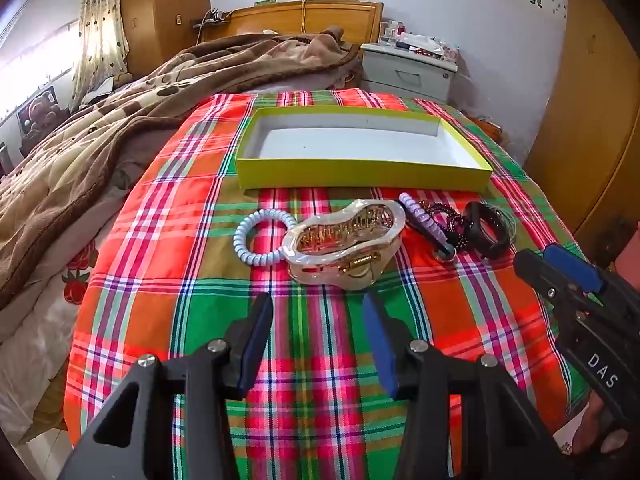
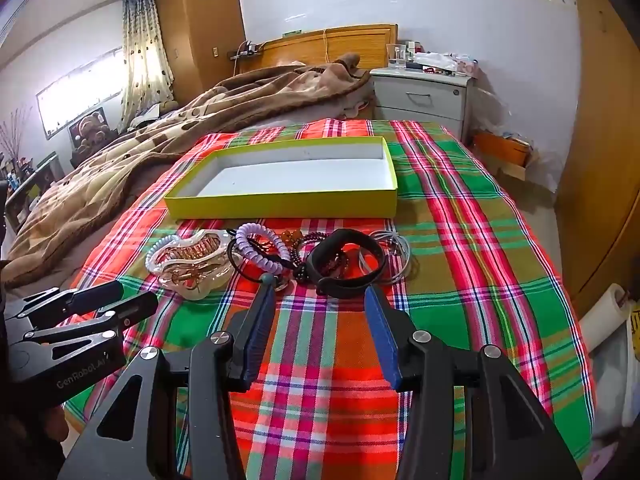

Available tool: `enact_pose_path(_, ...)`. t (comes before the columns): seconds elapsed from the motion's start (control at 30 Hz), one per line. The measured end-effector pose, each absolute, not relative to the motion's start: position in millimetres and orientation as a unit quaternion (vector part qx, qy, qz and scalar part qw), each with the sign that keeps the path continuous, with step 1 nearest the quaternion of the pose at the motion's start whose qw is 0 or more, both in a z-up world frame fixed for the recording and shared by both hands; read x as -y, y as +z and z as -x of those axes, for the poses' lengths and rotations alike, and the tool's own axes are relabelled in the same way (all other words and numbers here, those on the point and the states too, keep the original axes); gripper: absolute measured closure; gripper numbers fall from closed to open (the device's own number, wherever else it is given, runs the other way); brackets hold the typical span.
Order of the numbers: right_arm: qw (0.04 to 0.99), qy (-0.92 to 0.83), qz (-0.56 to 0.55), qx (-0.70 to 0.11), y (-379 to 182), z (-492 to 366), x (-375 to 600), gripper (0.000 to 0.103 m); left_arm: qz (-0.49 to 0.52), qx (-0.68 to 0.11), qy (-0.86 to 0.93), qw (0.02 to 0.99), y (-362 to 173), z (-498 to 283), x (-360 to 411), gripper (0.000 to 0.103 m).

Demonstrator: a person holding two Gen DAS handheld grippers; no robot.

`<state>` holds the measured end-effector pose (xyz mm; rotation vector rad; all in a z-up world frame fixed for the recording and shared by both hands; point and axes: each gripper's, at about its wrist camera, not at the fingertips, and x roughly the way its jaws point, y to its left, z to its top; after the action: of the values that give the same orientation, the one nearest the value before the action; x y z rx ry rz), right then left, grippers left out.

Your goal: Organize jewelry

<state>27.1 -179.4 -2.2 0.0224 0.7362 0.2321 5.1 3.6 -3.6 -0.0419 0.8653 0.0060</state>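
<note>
We hold both tools low over the plaid cloth (image 1: 168, 200), nothing picked up yet, and the yellow box (image 1: 360, 176) sits bare beyond the row of pieces.

Starting at the left, a pale blue coil bracelet (image 1: 256, 236) lies flat, touching the clear hair claw (image 1: 344, 240) beside it. Our left gripper (image 1: 318, 340) hangs just short of that claw with its jaws spread apart and nothing between them. We judge the claw the natural first pick here: we should close across its narrow waist, not its glossy ends, since smooth plastic may slip, and lift straight up so the coil is not dragged along.

Further right the pieces tangle: a lilac coil bracelet (image 2: 260, 248) leans over dark beaded strands (image 2: 298, 256), then a black wristband (image 2: 348, 264), then thin silver bangles (image 2: 394, 256) at the far end. Our right gripper (image 2: 320, 336) waits just before the wristband, jaws likewise parted and empty. We should take the wristband by its near rim, and watch whether the beads ride up with it, because they look threaded through.
</note>
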Motion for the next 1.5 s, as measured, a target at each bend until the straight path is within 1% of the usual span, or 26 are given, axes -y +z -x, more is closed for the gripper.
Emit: enact_pose_path(1.5, 0.927, 0.11, -0.009, -0.36, -2.2, -26.8, 178.4, 0.056, 0.023, -0.422, 0.002, 0.907, -3.0, -5.1, -9.0, 0.054)
